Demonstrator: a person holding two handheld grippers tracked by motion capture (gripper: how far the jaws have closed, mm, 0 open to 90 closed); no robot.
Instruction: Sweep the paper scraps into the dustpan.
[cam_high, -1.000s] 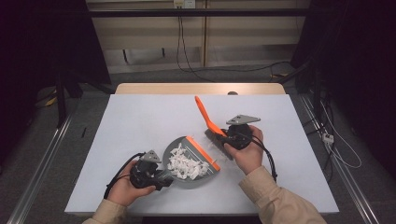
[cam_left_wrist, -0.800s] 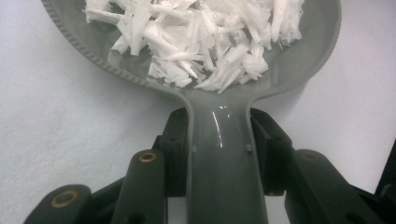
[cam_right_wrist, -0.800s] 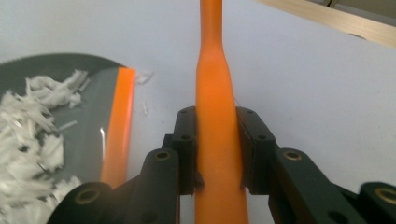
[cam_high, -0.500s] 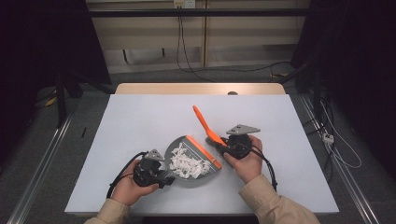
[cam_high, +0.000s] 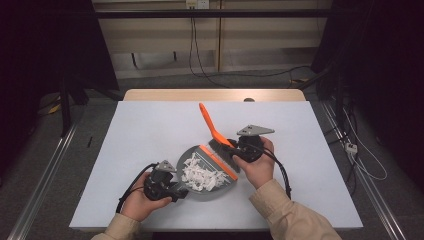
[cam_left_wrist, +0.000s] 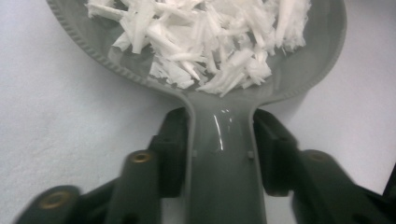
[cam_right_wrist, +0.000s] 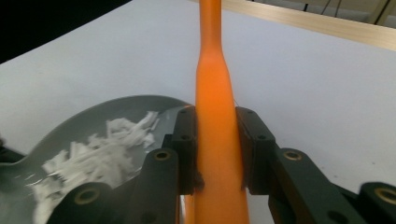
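Wide bare desk (cam_high: 150, 125) spreads across the upper left and right of the high view. At lower centre, the left hand-held gripper (cam_left_wrist: 219, 140) has just closed on the dustpan (cam_high: 200, 186) handle; the right hand-held gripper (cam_right_wrist: 215, 154) clamps the orange brush (cam_high: 210, 122) above the shredded paper (cam_high: 200, 175).

You are keeping a round grey plastic dustpan (cam_high: 200, 172) lying flat on the white table, its stubby handle pointing toward you and a heap of shredded white paper scraps (cam_high: 200, 174) piling inside it, while a slim orange plastic brush (cam_high: 216, 134) is standing tilted at the pan's far orange-edged rim
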